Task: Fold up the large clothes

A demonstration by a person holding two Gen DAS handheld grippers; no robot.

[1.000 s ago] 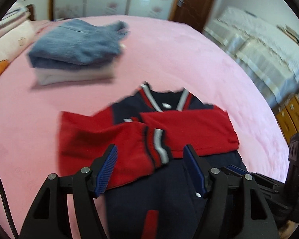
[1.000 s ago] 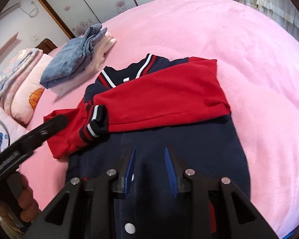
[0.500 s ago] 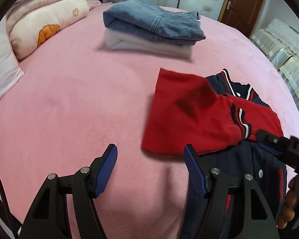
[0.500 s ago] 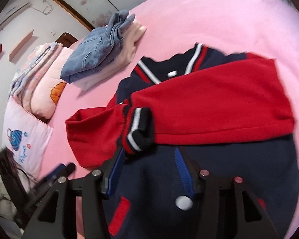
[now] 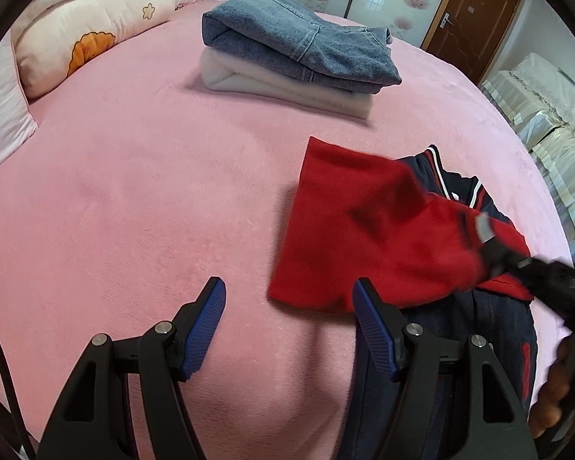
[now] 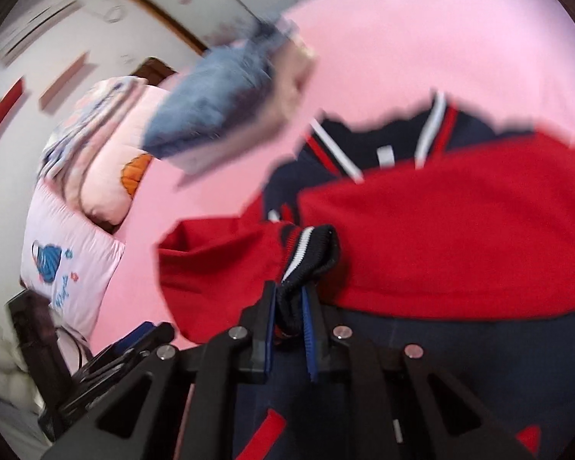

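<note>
A navy jacket with red sleeves lies on the pink bed cover. One red sleeve is folded across its chest. The other red sleeve sticks out to the left. My right gripper has its jaws closing, with that sleeve's striped cuff pinched between the blue pads and raised a little. In the left wrist view the right gripper is a blurred black shape at the sleeve's end. My left gripper stands open over the bed at the sleeve's near edge, with nothing held.
A folded stack, jeans on a white garment, sits farther back on the bed. Pillows lie at the back left. A brown door and covered furniture stand beyond the bed's right side.
My left gripper swung left off the jacket to the bed beside the outstretched sleeve. My right gripper moved to the striped cuff, opened wider, then closed on it.
</note>
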